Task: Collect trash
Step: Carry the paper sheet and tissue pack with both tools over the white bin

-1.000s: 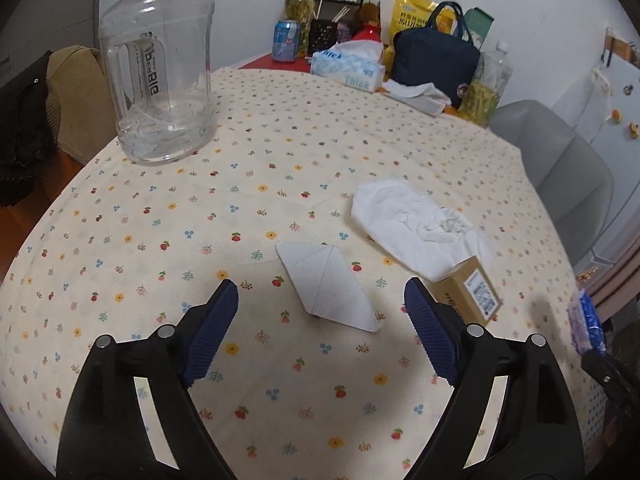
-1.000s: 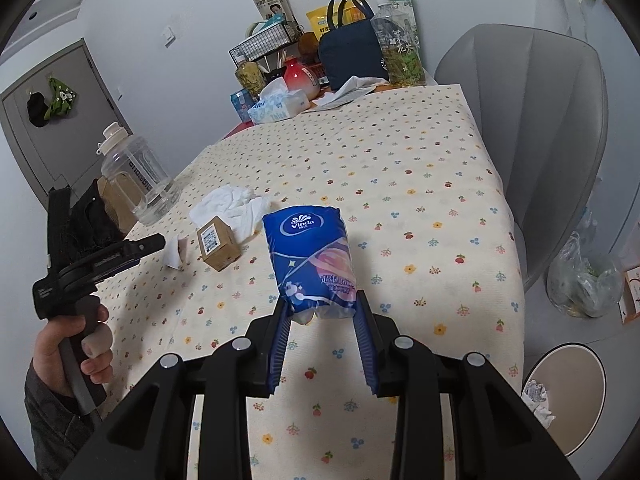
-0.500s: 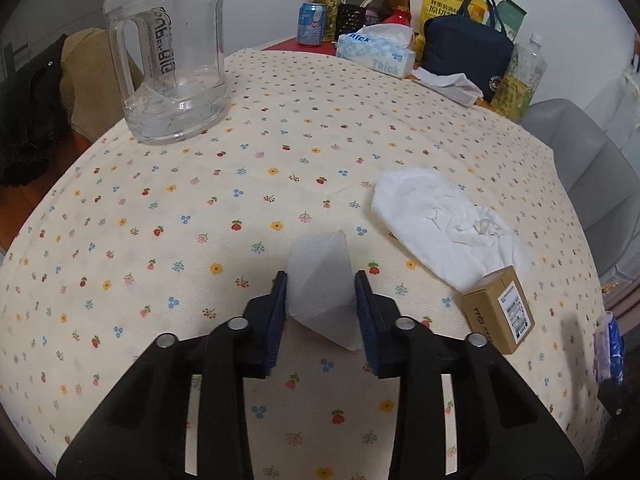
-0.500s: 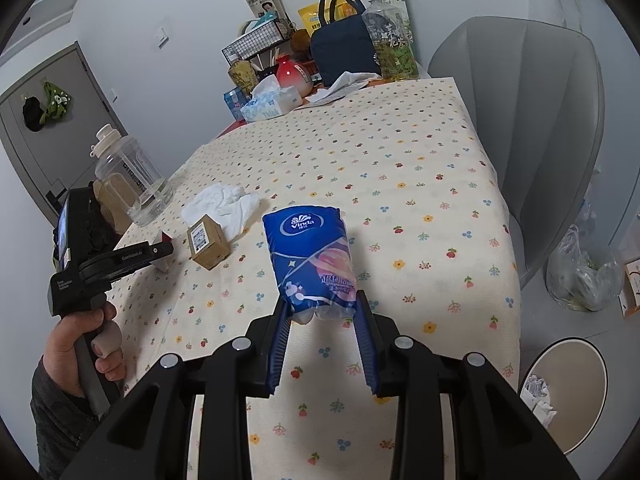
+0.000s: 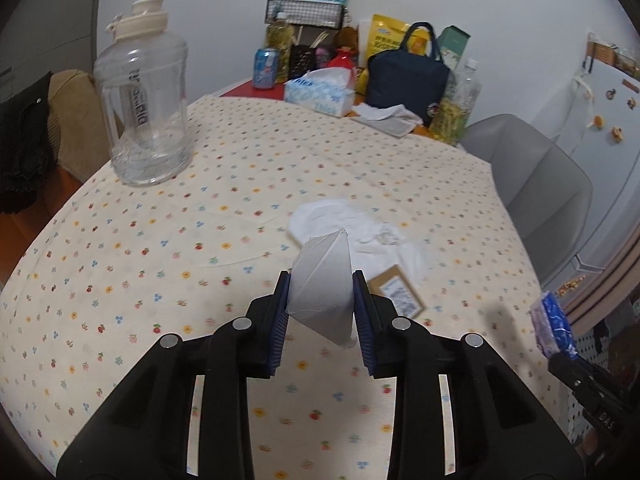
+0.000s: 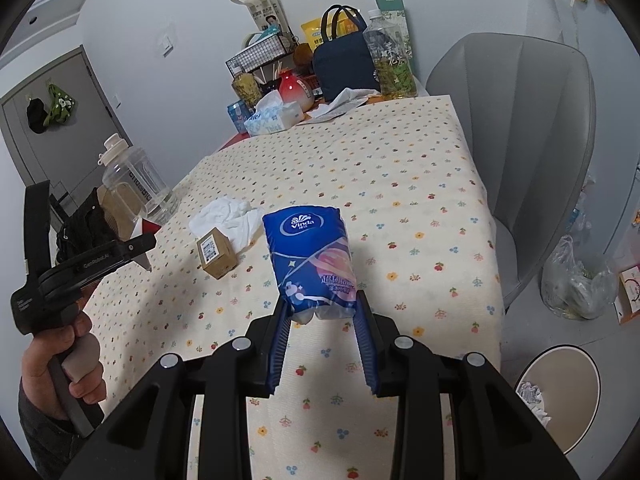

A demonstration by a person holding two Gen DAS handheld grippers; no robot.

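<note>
My left gripper [image 5: 321, 292] is shut on a folded white paper [image 5: 322, 292] and holds it above the flowered tablecloth [image 5: 160, 240]. My right gripper [image 6: 322, 312] is shut on a blue Vinda tissue pack [image 6: 310, 256], held above the table's near right part. A crumpled white tissue [image 5: 360, 232] and a small cardboard box [image 5: 400, 292] lie on the table; both also show in the right wrist view, the tissue [image 6: 228, 216] behind the box [image 6: 216, 252]. The left gripper [image 6: 140, 244] shows in the right wrist view, and the blue pack [image 5: 554, 326] in the left.
A clear water jug [image 5: 146, 108] stands at the table's left. A tissue box [image 5: 320, 94], a navy bag [image 5: 408, 76], bottles and a wire basket crowd the far end. A grey chair [image 6: 532, 128] stands at the right. A white bin [image 6: 560, 388] with paper sits on the floor.
My left gripper closed on the folded white paper and lifted it off the table. My right gripper kept hold of the blue pack and shifted slightly.
</note>
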